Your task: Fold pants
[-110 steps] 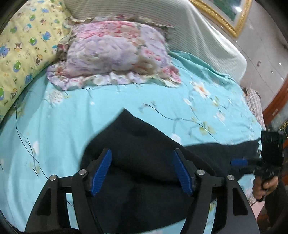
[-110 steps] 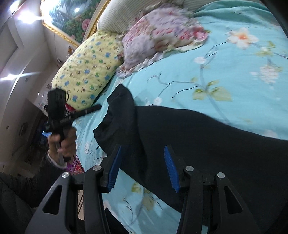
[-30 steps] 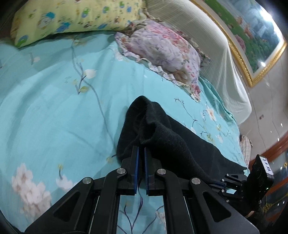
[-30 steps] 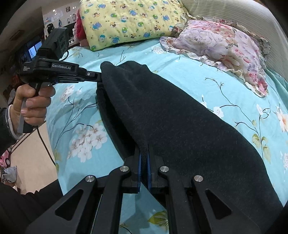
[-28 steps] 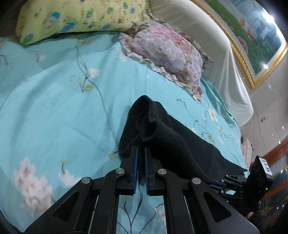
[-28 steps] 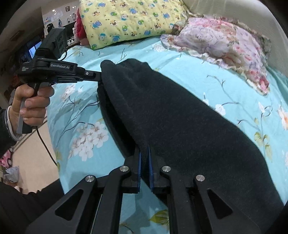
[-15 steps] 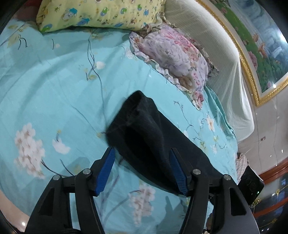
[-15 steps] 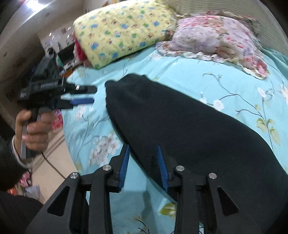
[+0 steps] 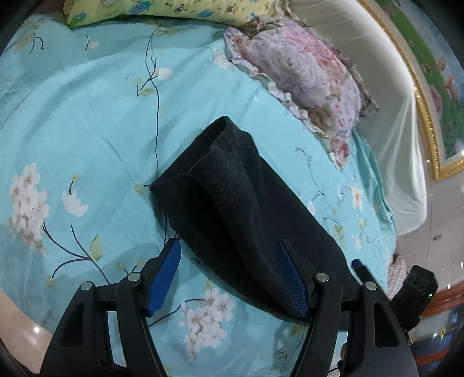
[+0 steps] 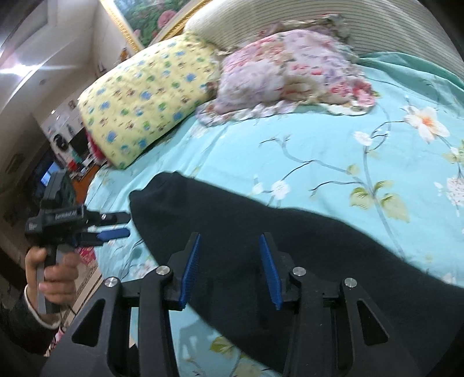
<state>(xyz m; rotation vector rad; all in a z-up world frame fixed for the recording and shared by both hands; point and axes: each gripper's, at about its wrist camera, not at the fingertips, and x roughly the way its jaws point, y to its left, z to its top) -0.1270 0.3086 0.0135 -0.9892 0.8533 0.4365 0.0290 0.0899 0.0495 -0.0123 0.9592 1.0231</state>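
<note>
Black pants lie folded lengthwise on the turquoise floral bedsheet, their layered end pointing toward the pillows. My left gripper is open and empty, hovering above the pants' near edge. In the right wrist view the pants stretch from left to lower right. My right gripper is open and empty just above them. The left gripper shows there too, open, held by a hand beside the pants' end.
A pink floral pillow and a yellow cartoon pillow lie at the head of the bed by a striped headboard. The bed edge and floor are at lower left. The right gripper's body is at lower right.
Both grippers were shut on the pants' edge a second ago. They have opened, let the pants drop flat on the sheet, and pulled back and up.
</note>
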